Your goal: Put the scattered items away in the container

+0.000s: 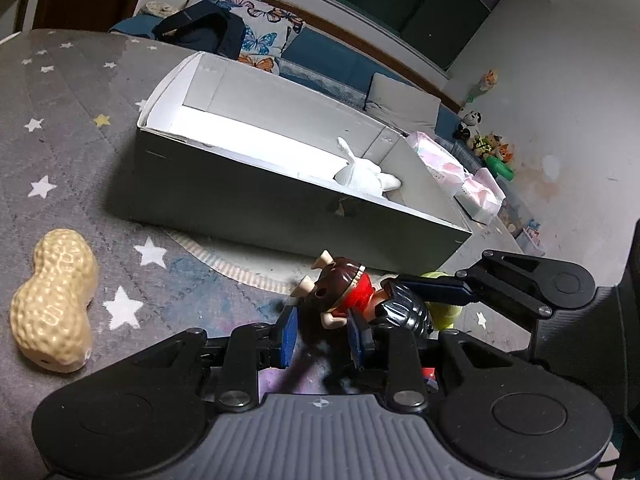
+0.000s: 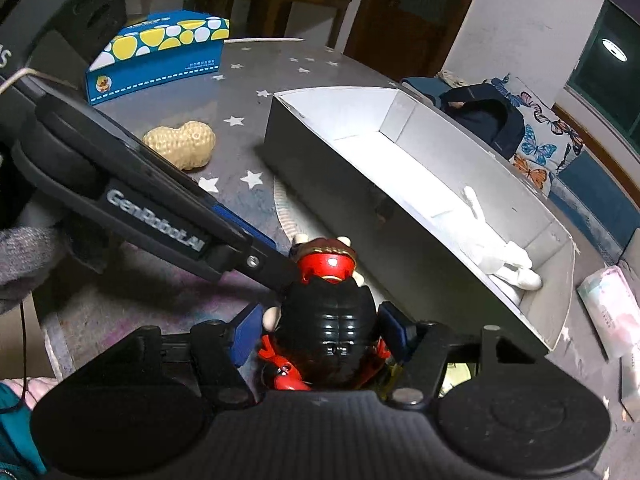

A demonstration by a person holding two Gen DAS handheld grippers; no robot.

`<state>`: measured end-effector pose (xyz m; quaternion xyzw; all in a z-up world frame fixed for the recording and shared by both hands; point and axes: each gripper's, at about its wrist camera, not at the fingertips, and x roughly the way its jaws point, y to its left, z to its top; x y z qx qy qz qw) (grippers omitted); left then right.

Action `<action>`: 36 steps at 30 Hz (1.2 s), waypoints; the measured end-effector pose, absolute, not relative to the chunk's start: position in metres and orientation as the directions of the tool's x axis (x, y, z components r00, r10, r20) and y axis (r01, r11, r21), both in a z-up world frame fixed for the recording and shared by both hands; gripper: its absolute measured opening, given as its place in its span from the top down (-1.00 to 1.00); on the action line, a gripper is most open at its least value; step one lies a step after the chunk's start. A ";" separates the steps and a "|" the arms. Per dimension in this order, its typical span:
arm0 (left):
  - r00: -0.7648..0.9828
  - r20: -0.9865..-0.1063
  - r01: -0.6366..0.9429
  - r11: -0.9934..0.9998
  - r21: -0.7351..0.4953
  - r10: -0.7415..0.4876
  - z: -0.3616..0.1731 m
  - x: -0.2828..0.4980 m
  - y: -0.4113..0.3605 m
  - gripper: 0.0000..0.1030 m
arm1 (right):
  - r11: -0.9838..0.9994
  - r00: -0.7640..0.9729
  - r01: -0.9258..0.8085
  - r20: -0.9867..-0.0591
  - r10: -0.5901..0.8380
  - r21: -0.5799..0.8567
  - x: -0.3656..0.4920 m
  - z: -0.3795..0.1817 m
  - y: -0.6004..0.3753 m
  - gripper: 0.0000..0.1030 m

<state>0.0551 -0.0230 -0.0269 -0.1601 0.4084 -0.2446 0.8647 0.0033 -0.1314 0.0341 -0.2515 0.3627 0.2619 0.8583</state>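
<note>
A small plastic toy figure with brown hair, a red top and a ribbed black body lies on its side on the grey star-patterned tabletop, just in front of the near wall of the long grey cardboard box with a white interior. The left gripper has its blue-padded fingers spread moderately, one on each side of the figure's head and arm; in the left wrist view the pads do not appear to press on it. The right gripper straddles the figure's black body with its blue pads close on both sides, but whether they actually clamp it cannot be told. In the right wrist view the left gripper reaches in from the left, its tip at the figure's red top.

Inside the box, toward its right end, lies a white soft toy with long limbs. A cream ceramic peanut-shaped piece rests on the tabletop to the left, well apart from the figure. A yellow-green object shows partly behind the right gripper's finger. A blue tissue box with yellow and white dots stands at the far left of the table.
</note>
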 end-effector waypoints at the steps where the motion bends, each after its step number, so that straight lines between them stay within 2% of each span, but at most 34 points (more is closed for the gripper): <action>1: 0.541 -0.630 0.287 0.826 -0.484 -0.557 -0.028 0.057 -0.023 0.42 | 0.737 0.601 -0.630 -0.755 0.264 -0.244 0.004 0.033 -0.131 -0.24; 16: 0.521 -0.604 0.239 0.782 -0.576 -0.604 -0.036 0.063 -0.005 0.44 | 0.752 0.596 -0.619 -0.758 0.263 -0.225 0.013 0.032 -0.132 -0.23; 26: 0.522 -0.594 0.215 0.769 -0.602 -0.612 -0.033 0.059 0.005 0.43 | 0.792 0.592 -0.596 -0.739 0.322 -0.132 0.010 0.035 -0.138 -0.23; 36: 0.489 -0.579 0.137 0.713 -0.688 -0.652 -0.043 0.062 0.012 0.41 | 0.832 0.586 -0.554 -0.730 0.352 -0.044 0.005 0.030 -0.143 -0.23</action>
